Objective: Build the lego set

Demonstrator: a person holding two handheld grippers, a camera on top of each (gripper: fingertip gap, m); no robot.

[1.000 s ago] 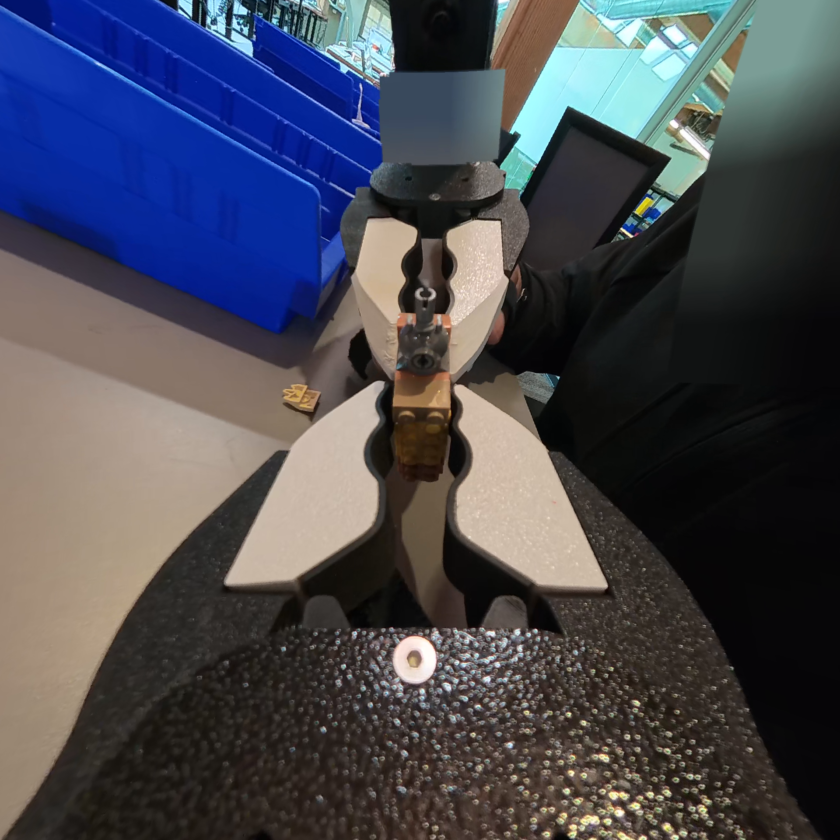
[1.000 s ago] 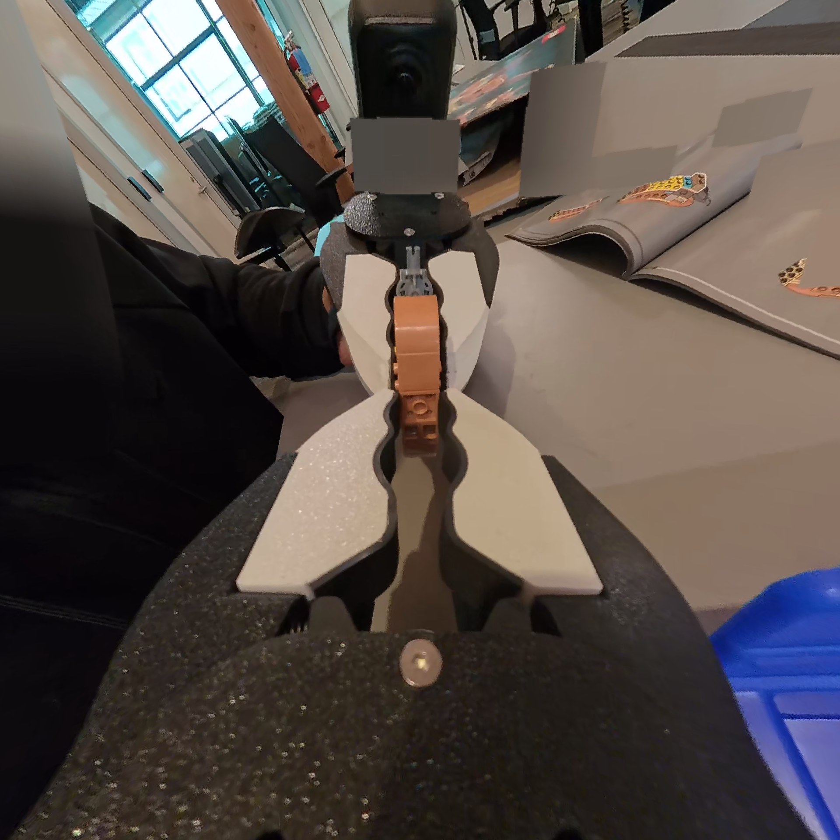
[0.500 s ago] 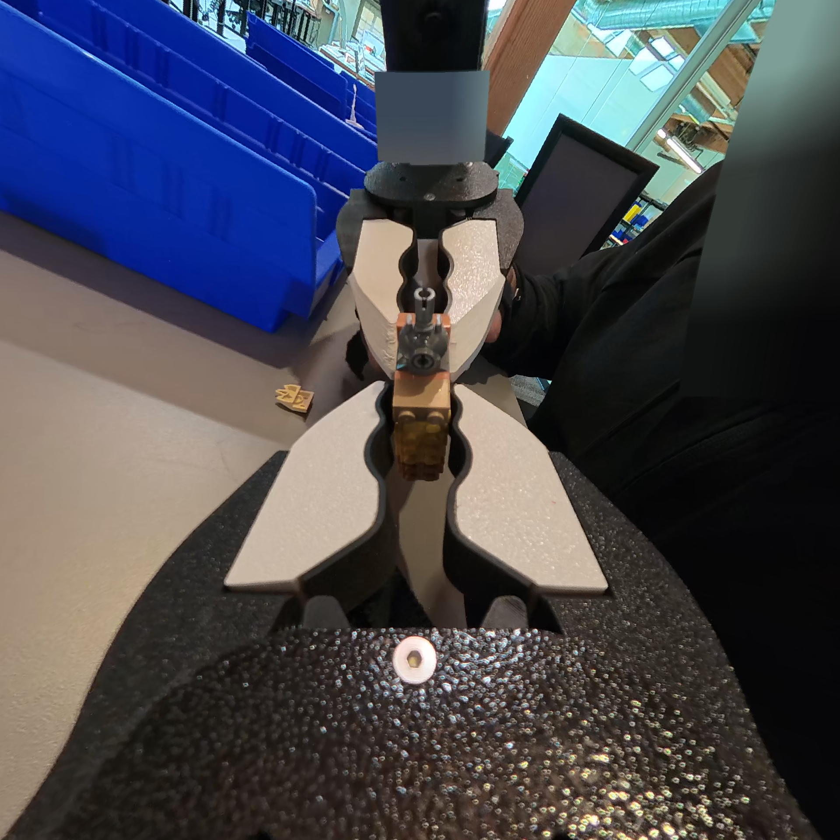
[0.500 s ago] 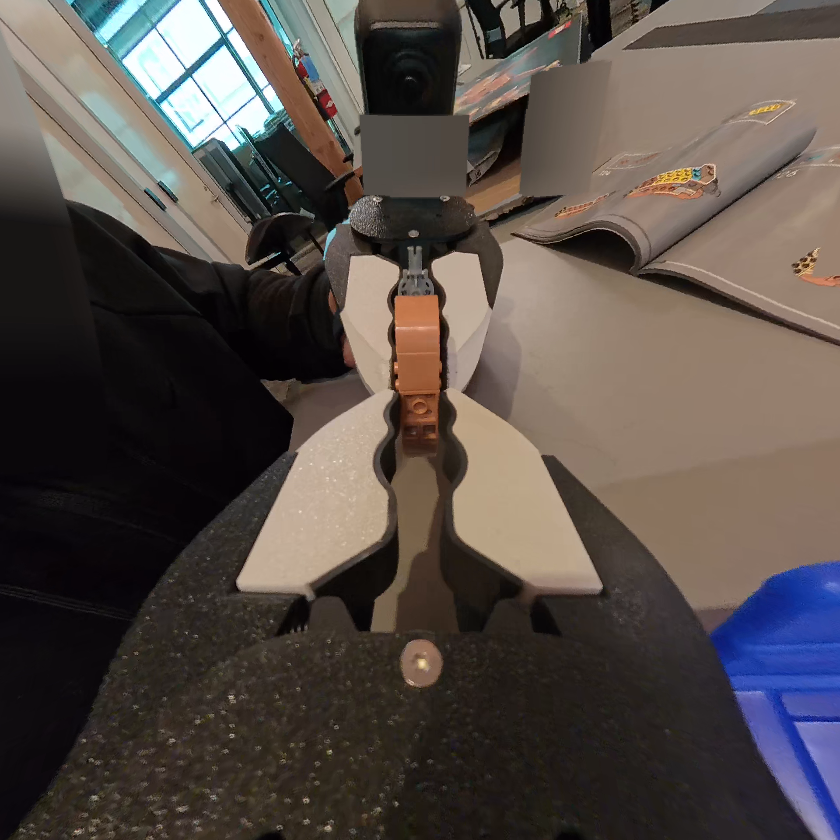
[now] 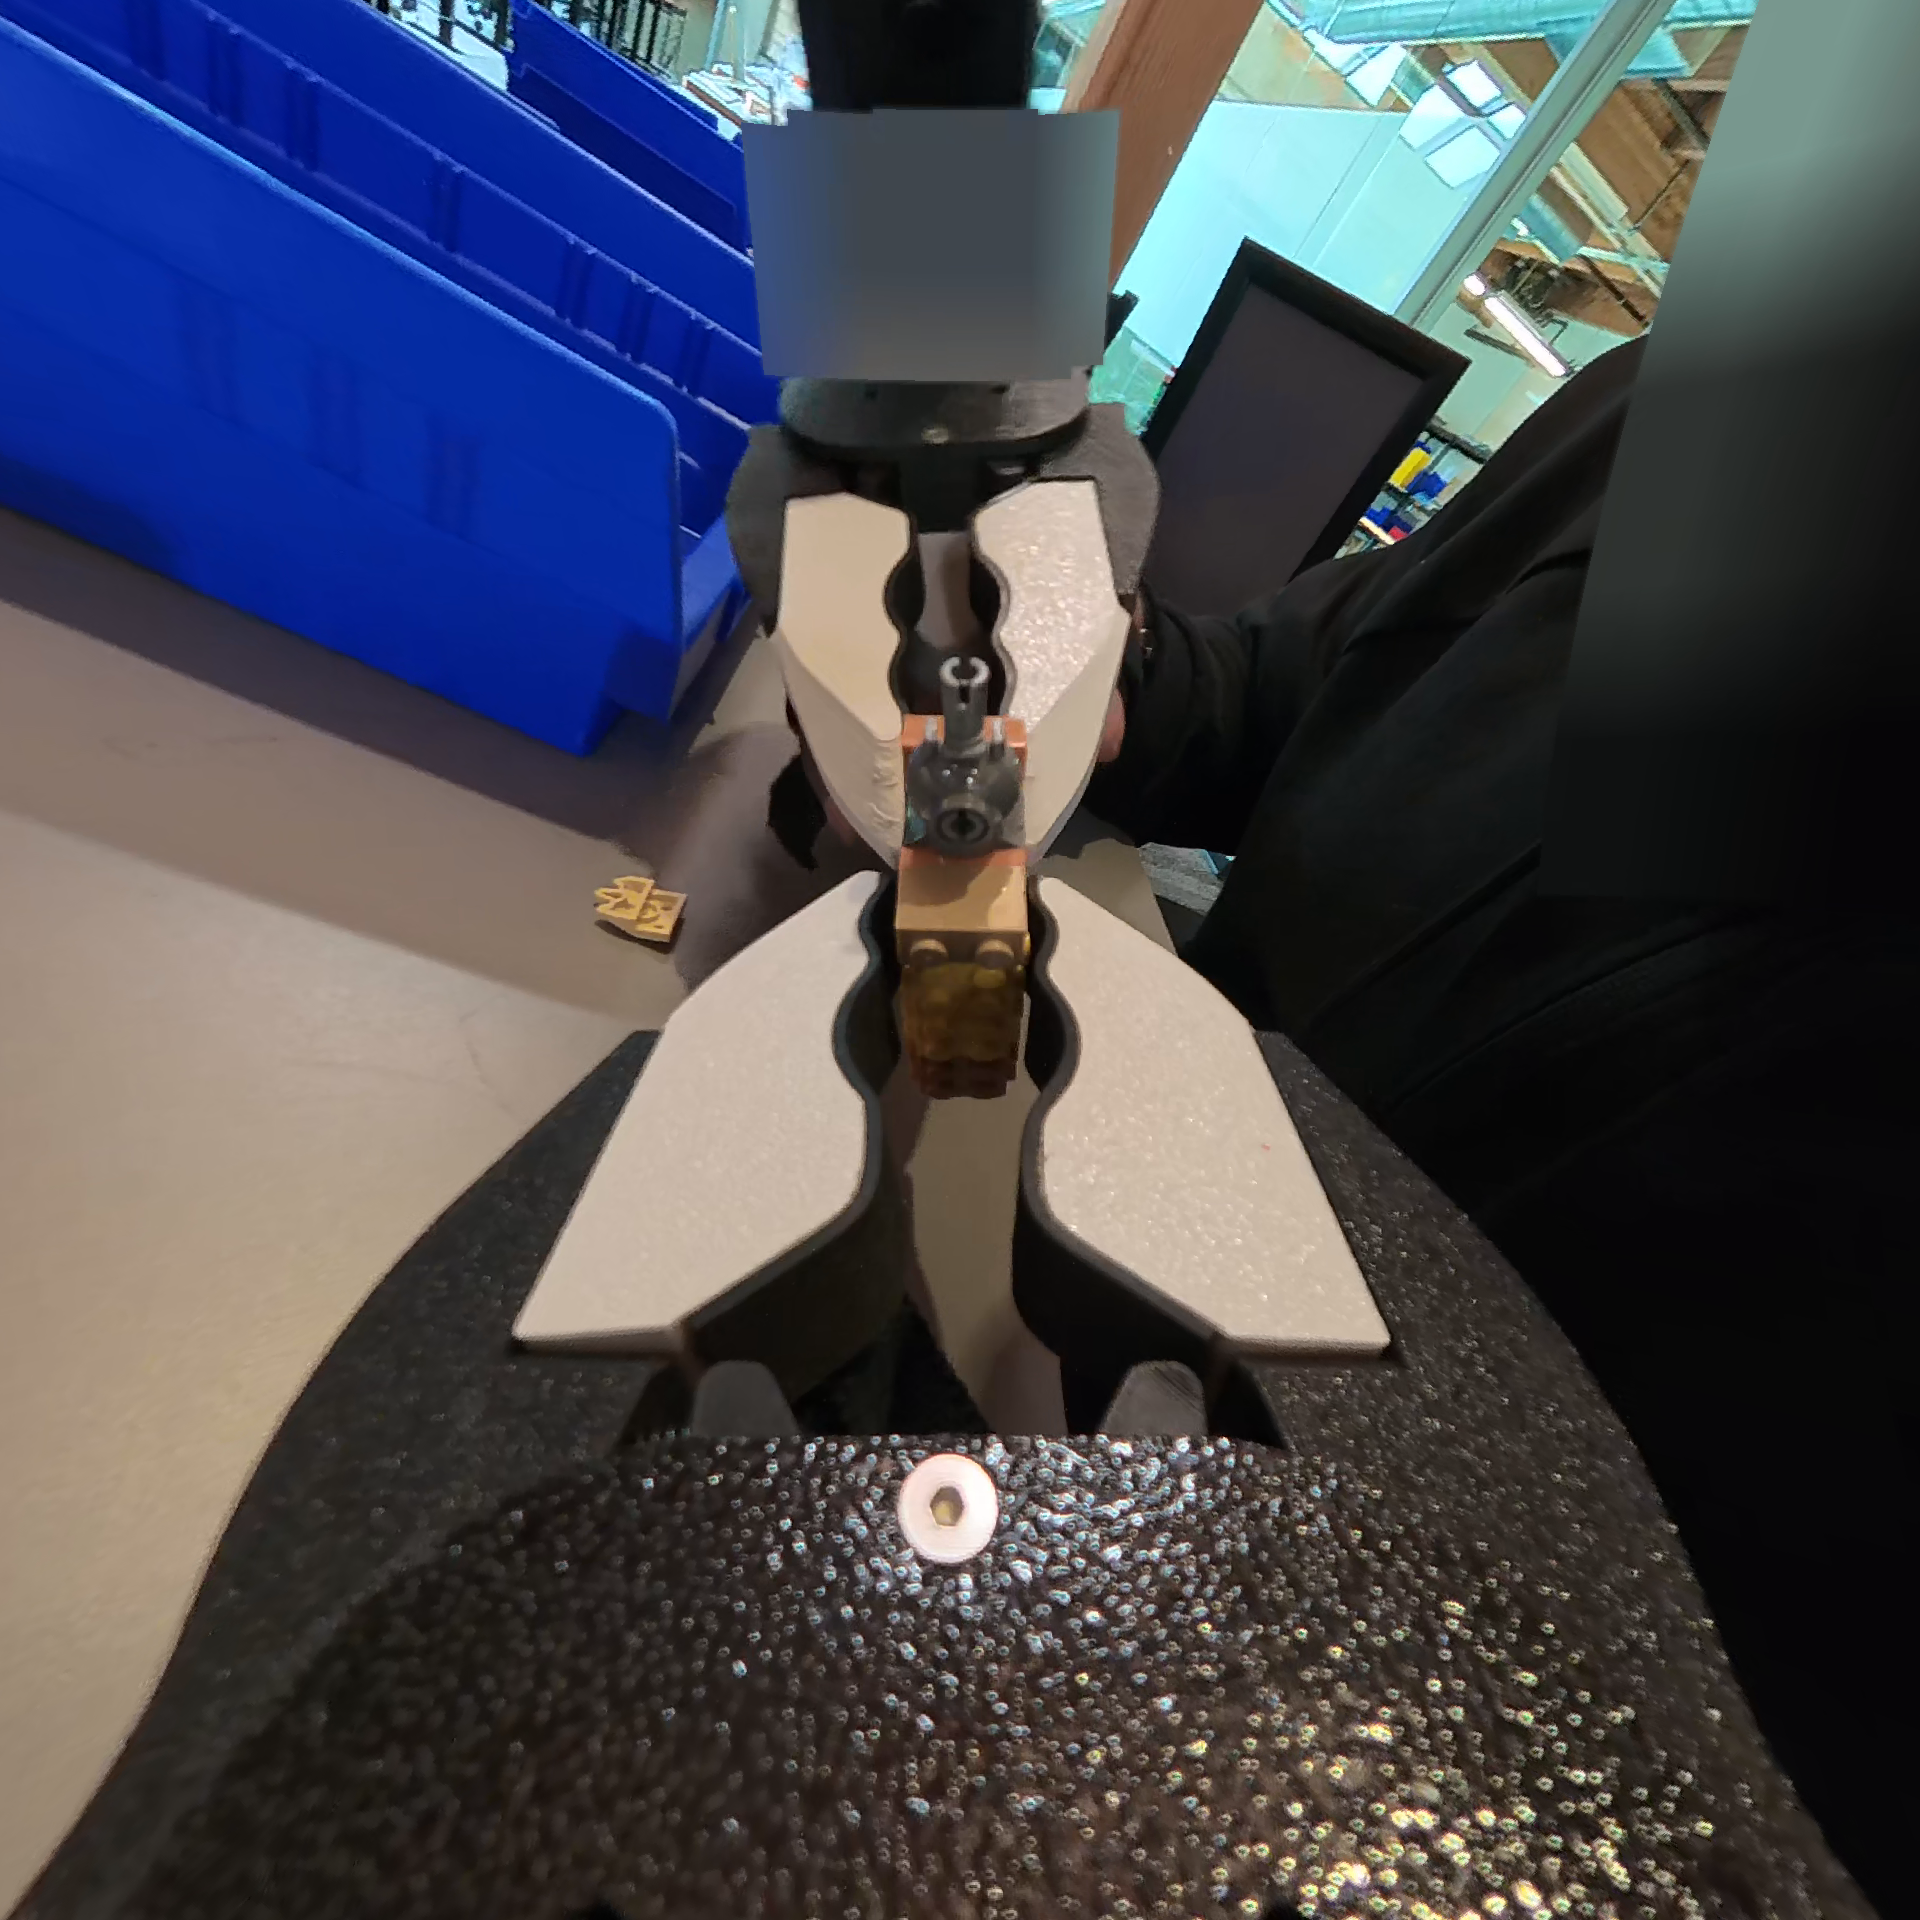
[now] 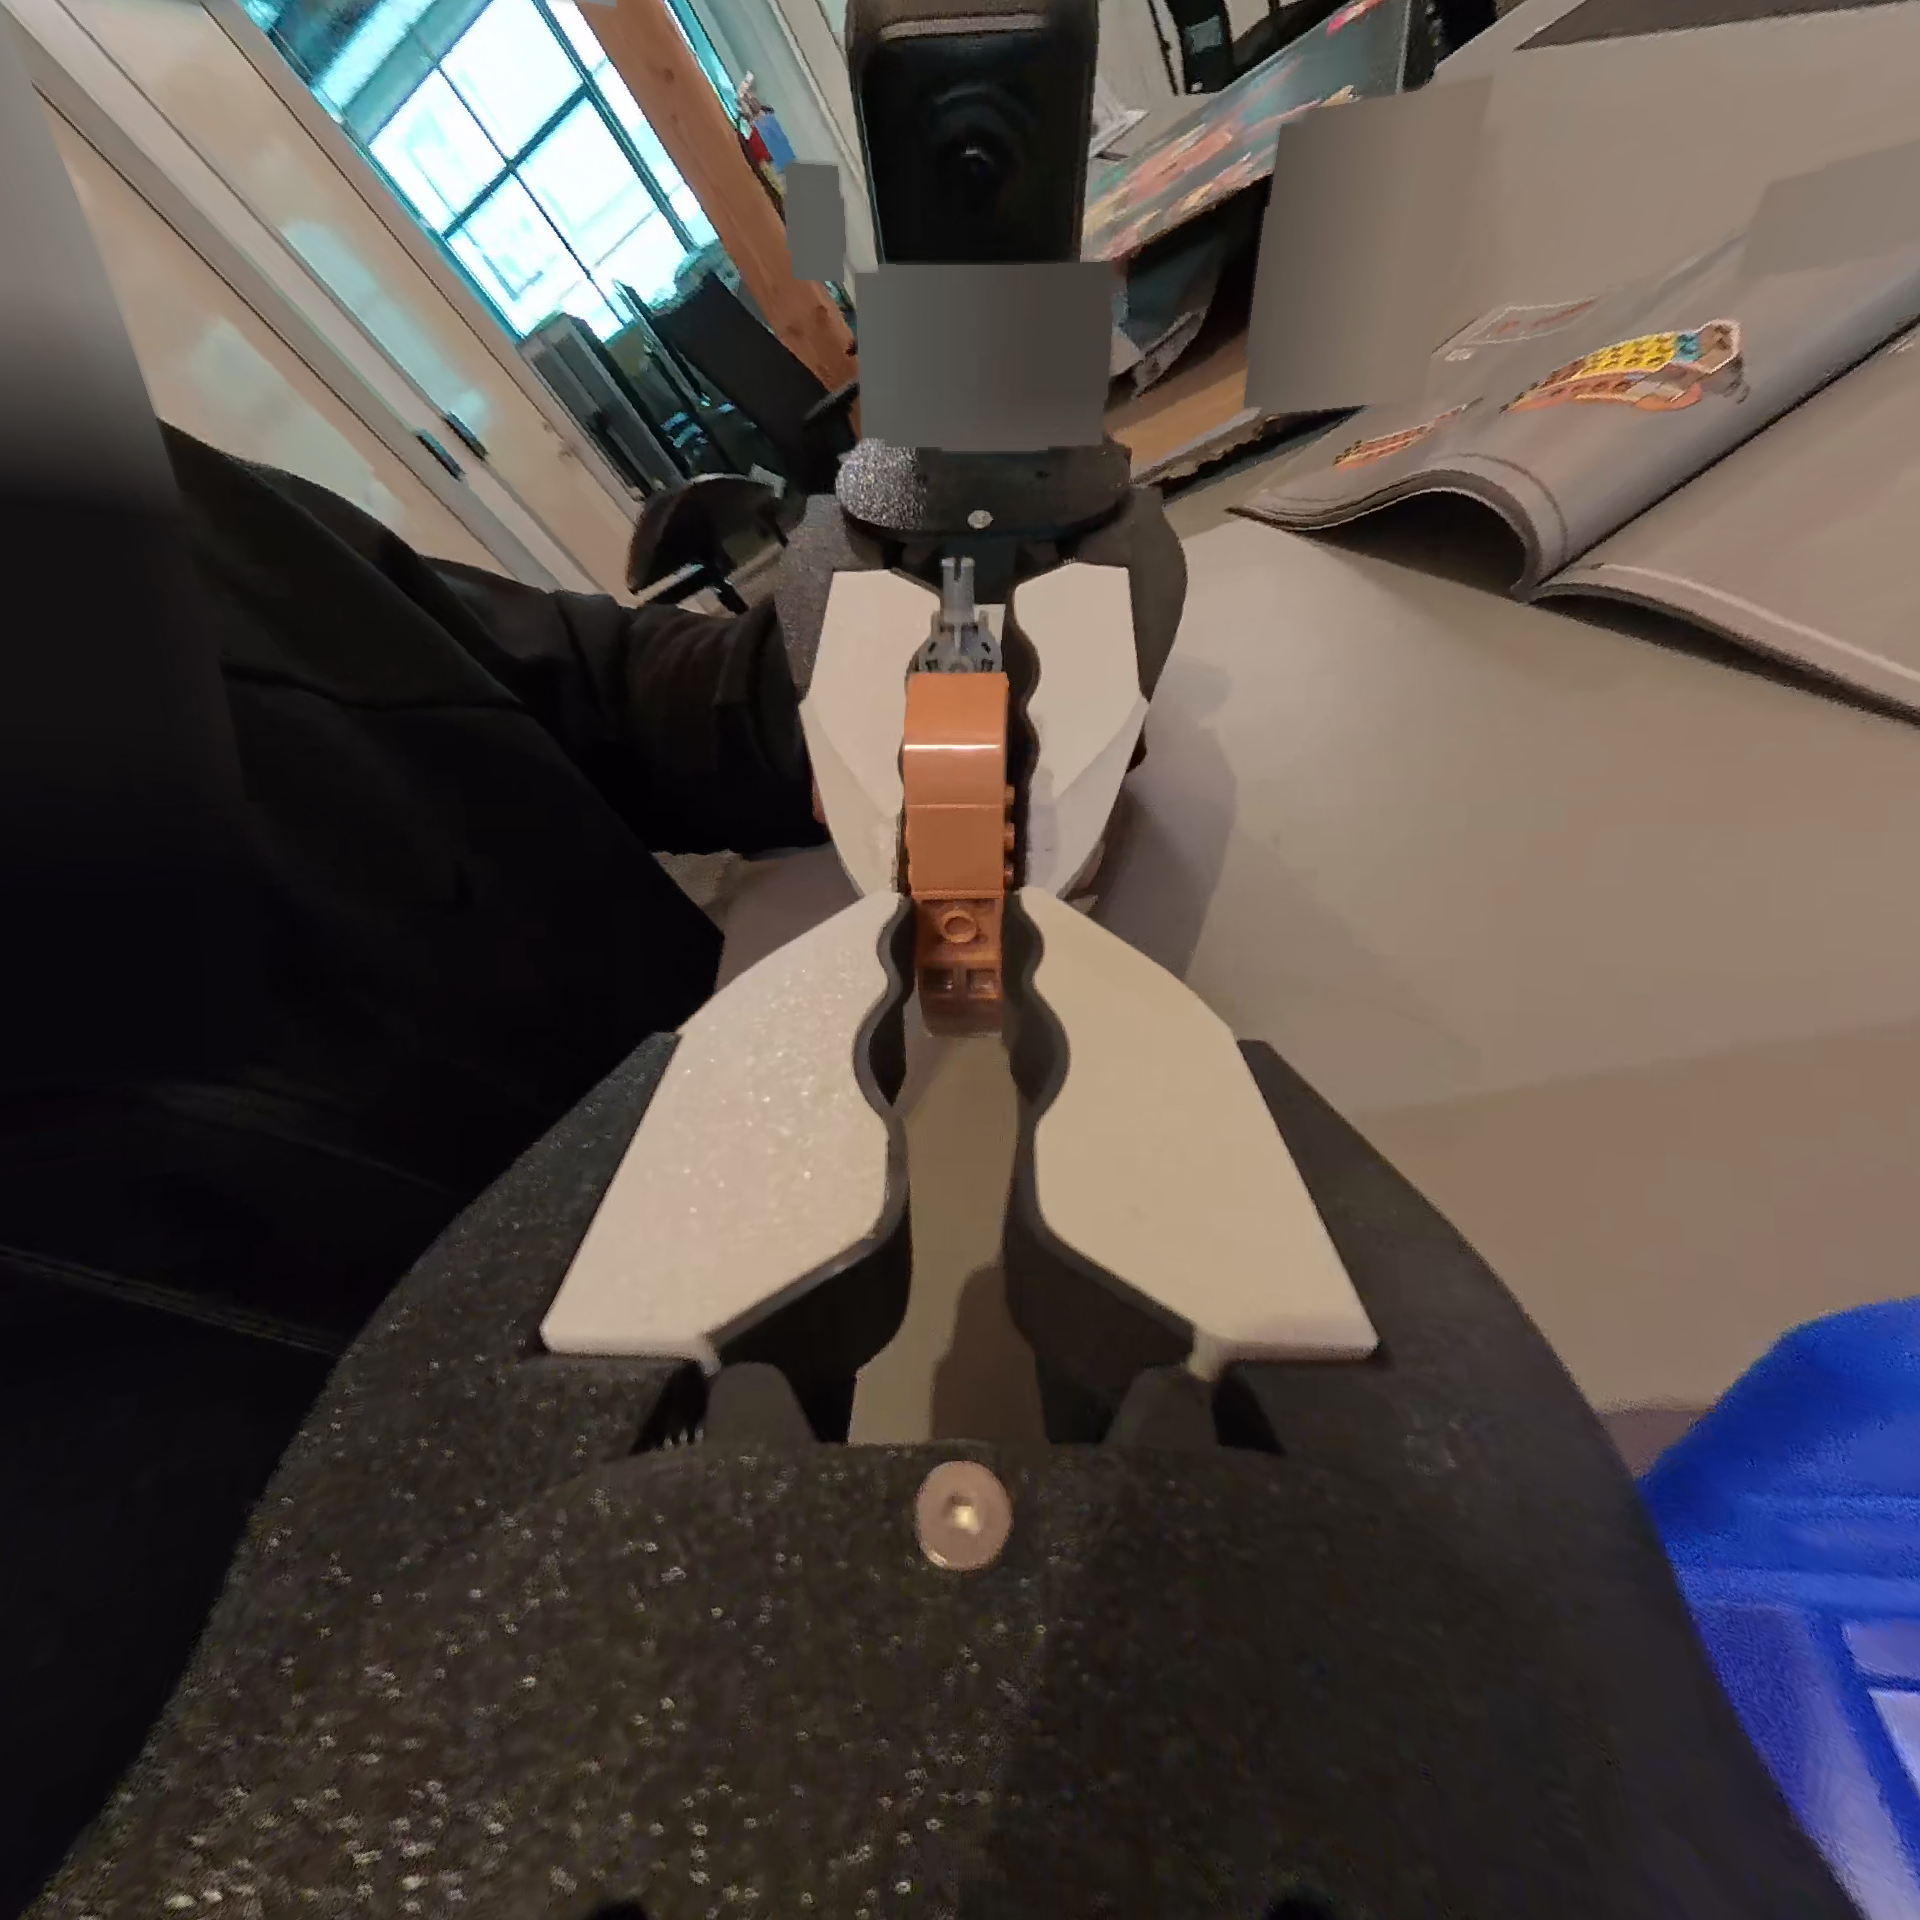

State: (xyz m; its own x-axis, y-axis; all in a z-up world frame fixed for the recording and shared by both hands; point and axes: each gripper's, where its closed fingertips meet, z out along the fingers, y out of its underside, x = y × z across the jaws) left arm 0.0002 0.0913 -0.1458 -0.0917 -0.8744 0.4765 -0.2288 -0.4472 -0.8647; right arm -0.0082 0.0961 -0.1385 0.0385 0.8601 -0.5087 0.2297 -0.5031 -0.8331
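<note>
A small lego assembly is held in the air between my two grippers, which face each other tip to tip. In the left wrist view my left gripper (image 5: 961,914) is shut on its tan and yellow end (image 5: 961,977). A dark grey piece with a pin (image 5: 961,800) sits at the far end, between the fingers of the right gripper (image 5: 966,847). In the right wrist view my right gripper (image 6: 956,920) is shut on the orange-brown end (image 6: 956,961). A curved brown brick (image 6: 954,800) and a grey pin (image 6: 958,613) reach up between the fingers of the left gripper (image 6: 961,873).
A small tan lego piece (image 5: 639,909) lies on the grey table (image 5: 260,1091). Blue bins (image 5: 312,364) stand at the back left, and one blue bin (image 6: 1818,1558) is near the right gripper. An open instruction booklet (image 6: 1662,499) lies at the right. A person's black sleeve (image 5: 1351,727) is close behind. The tips of both grippers are at nearly the same place.
Both grippers keep their hold on the assembly. The joined pair has tilted and shifted slightly, so the bins and the booklet have slid in the views.
</note>
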